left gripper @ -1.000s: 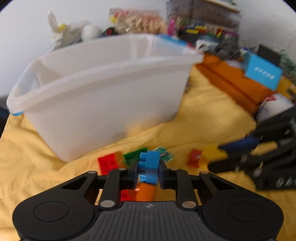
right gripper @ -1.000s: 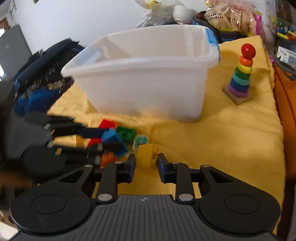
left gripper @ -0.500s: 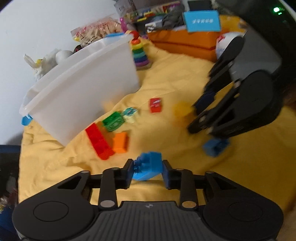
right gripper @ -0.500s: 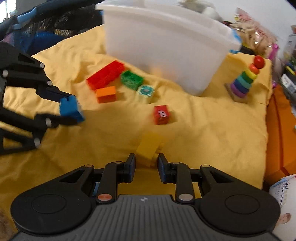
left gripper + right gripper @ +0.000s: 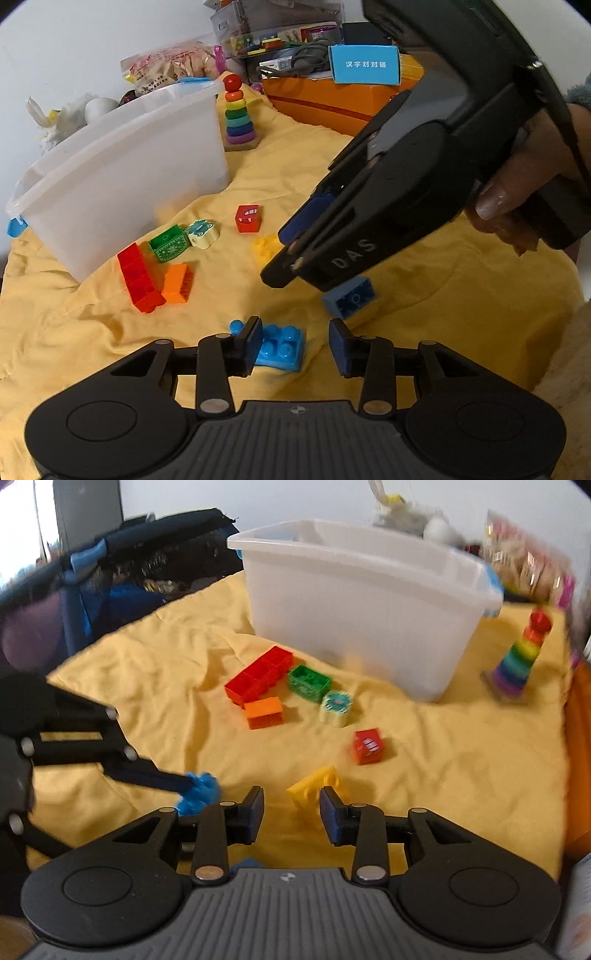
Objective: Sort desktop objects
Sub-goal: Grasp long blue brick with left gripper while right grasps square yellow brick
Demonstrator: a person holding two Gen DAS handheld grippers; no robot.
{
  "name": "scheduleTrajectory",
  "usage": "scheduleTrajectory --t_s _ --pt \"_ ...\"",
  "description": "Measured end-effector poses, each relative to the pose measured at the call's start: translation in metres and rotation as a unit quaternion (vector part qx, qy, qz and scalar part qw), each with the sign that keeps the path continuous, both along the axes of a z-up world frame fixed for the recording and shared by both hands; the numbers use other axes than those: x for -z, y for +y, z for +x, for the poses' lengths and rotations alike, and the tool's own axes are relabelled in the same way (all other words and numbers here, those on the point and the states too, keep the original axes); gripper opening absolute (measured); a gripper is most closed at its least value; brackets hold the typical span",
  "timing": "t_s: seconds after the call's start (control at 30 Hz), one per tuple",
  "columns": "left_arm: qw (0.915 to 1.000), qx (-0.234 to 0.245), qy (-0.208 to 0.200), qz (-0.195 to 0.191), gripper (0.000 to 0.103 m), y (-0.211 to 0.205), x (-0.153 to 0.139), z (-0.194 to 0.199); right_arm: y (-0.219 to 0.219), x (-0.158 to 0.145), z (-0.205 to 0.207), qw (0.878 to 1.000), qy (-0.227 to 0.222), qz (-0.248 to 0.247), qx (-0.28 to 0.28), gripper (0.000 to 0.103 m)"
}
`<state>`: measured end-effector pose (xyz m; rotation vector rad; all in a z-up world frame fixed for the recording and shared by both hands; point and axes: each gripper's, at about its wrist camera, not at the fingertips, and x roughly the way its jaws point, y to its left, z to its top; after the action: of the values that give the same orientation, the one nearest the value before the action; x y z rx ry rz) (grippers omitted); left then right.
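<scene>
My left gripper (image 5: 295,345) hangs low over the yellow cloth (image 5: 424,332) with its jaws opening. A light blue brick (image 5: 280,347) lies between them against the left pad, clear of the right pad. My right gripper (image 5: 291,812) is also opening. A tilted yellow brick (image 5: 314,784) rests on the cloth just ahead of its fingertips, touched by neither pad. In the left wrist view the right gripper (image 5: 284,254), in a person's hand, is over a darker blue brick (image 5: 349,299). The white bin (image 5: 362,602) stands behind.
Loose on the cloth lie a long red brick (image 5: 138,277), an orange brick (image 5: 178,283), a green brick (image 5: 168,248), a pale flower block (image 5: 202,232) and a red cube (image 5: 247,218). A rainbow ring stacker (image 5: 238,114) stands right of the bin; an orange box (image 5: 332,99) lies behind.
Both grippers swung away from the bin toward the near cloth and spread their jaws. The light blue brick and the yellow brick, gripped before, now lie on the cloth.
</scene>
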<state>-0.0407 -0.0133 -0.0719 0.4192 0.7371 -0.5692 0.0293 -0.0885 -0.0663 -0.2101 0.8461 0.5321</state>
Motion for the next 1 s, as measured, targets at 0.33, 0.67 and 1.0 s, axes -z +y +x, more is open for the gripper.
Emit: scheduleTrajectory --t_s 0.33,0.67,1.0 --pt "0.9860 -0.120 0.090 -0.071 0.044 0.021 -0.014 0.020 -0.009 -0.007 0.002 1.000 -0.008 -0.003 0.026 0.054" --pt "0.9700 -0.178 0.139 -0.089 0.043 0.016 0.009 0.051 -0.006 -0.001 0.004 1.000 -0.008 -0.018 0.012 0.057" --pt "0.9698 -0.197 0.130 -0.062 0.033 0.046 0.010 0.067 -0.003 0.002 0.011 0.999 -0.011 -0.031 -0.012 0.057"
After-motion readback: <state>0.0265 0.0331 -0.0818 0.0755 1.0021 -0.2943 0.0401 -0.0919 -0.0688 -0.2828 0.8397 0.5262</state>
